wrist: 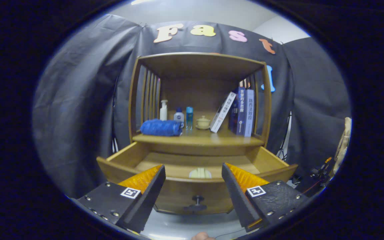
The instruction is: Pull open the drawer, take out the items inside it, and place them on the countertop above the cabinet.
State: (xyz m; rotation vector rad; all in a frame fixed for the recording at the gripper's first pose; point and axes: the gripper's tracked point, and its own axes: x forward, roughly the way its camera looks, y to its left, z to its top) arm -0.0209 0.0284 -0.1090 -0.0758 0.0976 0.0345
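Note:
A wooden cabinet stands ahead with its drawer (118, 168) pulled out toward me. A pale, small item (200, 173) lies inside the drawer near the front wall, half hidden by it. The drawer's dark knob (197, 200) sits on the front panel, between my fingers and just beyond them. My gripper (193, 176) is open, held in front of the drawer, with nothing between its fingers. The countertop (198, 139) above the drawer carries a rolled blue towel (161, 127), a white pump bottle (163, 110), two small bottles, a small lidded cup (203, 122) and several books (242, 111).
Slatted wooden sides and a top board enclose the shelf space above the countertop. Bare wood lies on the countertop in front of the cup and books. Black cloth hangs behind and to both sides. Cables and a stand are at the right of the cabinet.

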